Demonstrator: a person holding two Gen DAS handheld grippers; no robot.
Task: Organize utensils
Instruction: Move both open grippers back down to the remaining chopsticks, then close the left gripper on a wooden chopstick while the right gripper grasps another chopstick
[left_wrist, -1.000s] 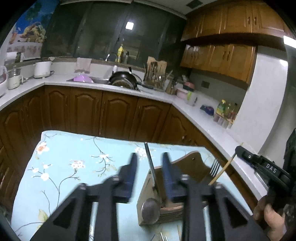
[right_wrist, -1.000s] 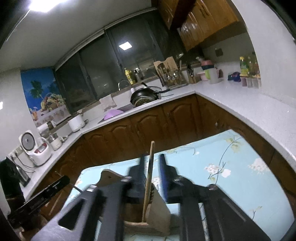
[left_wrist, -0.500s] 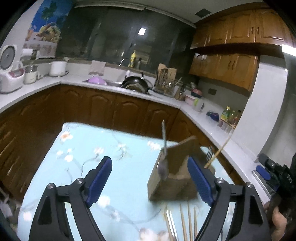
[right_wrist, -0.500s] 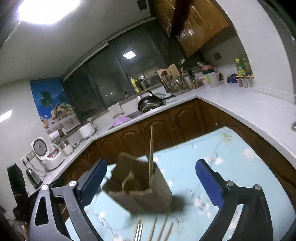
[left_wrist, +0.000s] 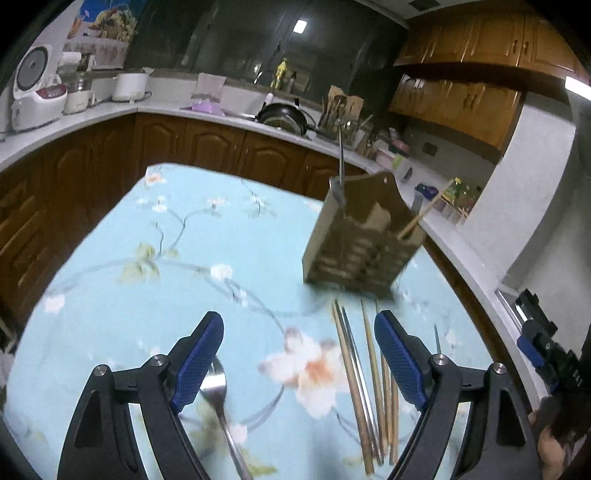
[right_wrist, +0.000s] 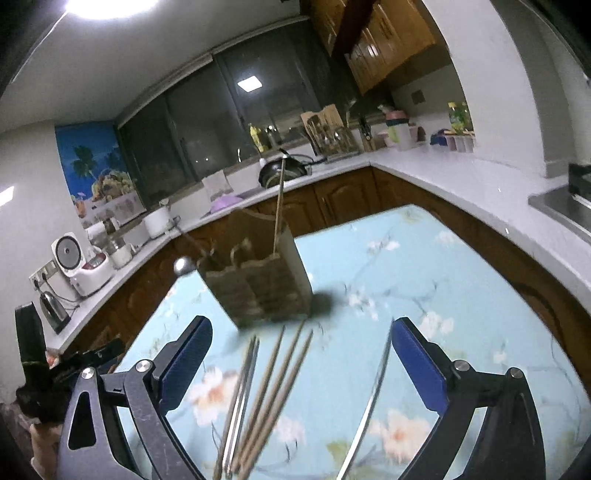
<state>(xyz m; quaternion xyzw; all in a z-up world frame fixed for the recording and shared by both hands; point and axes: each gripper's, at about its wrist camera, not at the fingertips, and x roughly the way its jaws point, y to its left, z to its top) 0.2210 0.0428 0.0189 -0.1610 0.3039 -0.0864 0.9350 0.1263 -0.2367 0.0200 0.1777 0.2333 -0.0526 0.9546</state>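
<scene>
Utensils: chopsticks (left_wrist: 369, 384) loose on desk (left_wrist: 147, 288), awaiting holder (left_wrist: 360, 245); both fingers released, empty, poised to pick.

A utensil holder (left_wrist: 360, 243) stands on the table (left_wrist: 155, 280), chopsticks (left_wrist: 364, 373) lying before it, a spoon (left_wrist: 218, 391) to their left
</scene>
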